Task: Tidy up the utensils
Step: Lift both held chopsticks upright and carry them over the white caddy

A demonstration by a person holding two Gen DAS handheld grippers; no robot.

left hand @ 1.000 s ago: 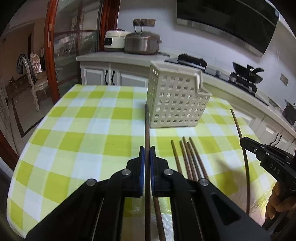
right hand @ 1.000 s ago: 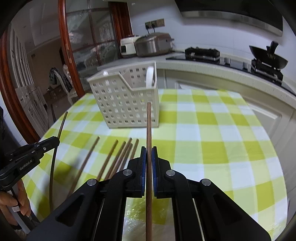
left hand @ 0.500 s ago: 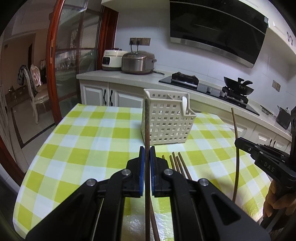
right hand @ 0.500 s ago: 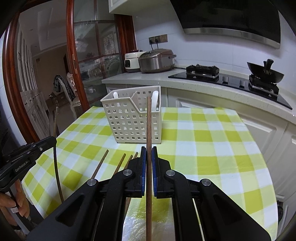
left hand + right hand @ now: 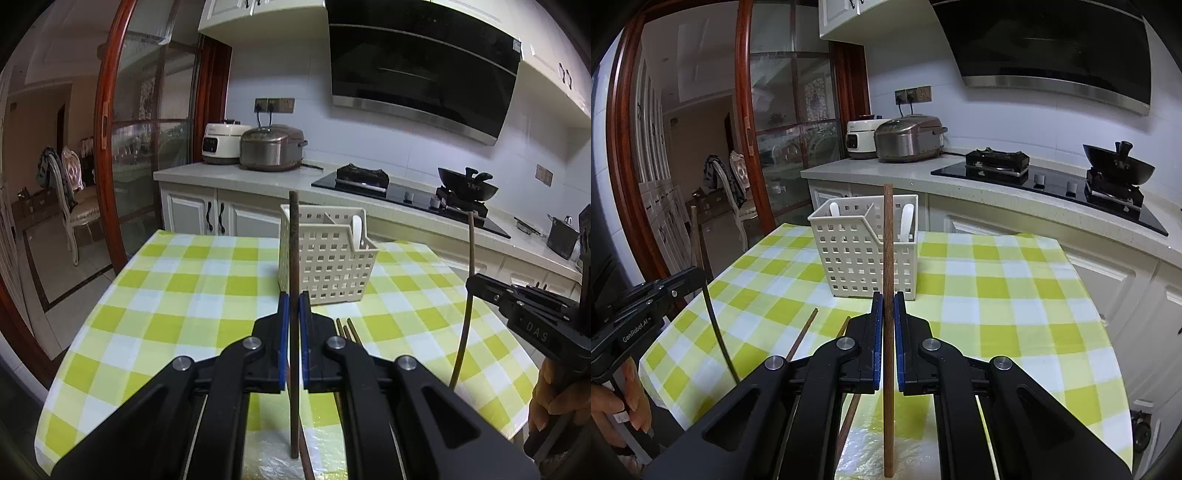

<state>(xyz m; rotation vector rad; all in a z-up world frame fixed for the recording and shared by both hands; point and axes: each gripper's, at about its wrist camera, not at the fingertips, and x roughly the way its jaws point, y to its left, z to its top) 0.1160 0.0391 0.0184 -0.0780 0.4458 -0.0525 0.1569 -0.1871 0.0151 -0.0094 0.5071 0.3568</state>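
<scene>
My left gripper (image 5: 294,299) is shut on a dark brown chopstick (image 5: 293,258) that stands nearly upright between the blue pads. My right gripper (image 5: 888,299) is shut on a reddish brown chopstick (image 5: 887,251), also upright. Both are raised above the table, in front of a cream perforated utensil basket (image 5: 332,266) (image 5: 857,258) that holds white spoons (image 5: 905,221). More brown chopsticks (image 5: 347,330) (image 5: 803,334) lie on the checked cloth below the grippers. Each view shows the other gripper at its edge: the right gripper (image 5: 476,284) and the left gripper (image 5: 694,277).
The round table (image 5: 184,295) wears a green, yellow and white checked cloth. Behind it runs a kitchen counter with two rice cookers (image 5: 271,149), a hob (image 5: 388,184) and a wok (image 5: 467,182). A chair (image 5: 70,206) stands beyond a glass door at left.
Both grippers have risen with their chopsticks and tilted up. The basket looks lower and farther, and more of the wall and hood shows. Fewer of the chopsticks on the cloth are visible.
</scene>
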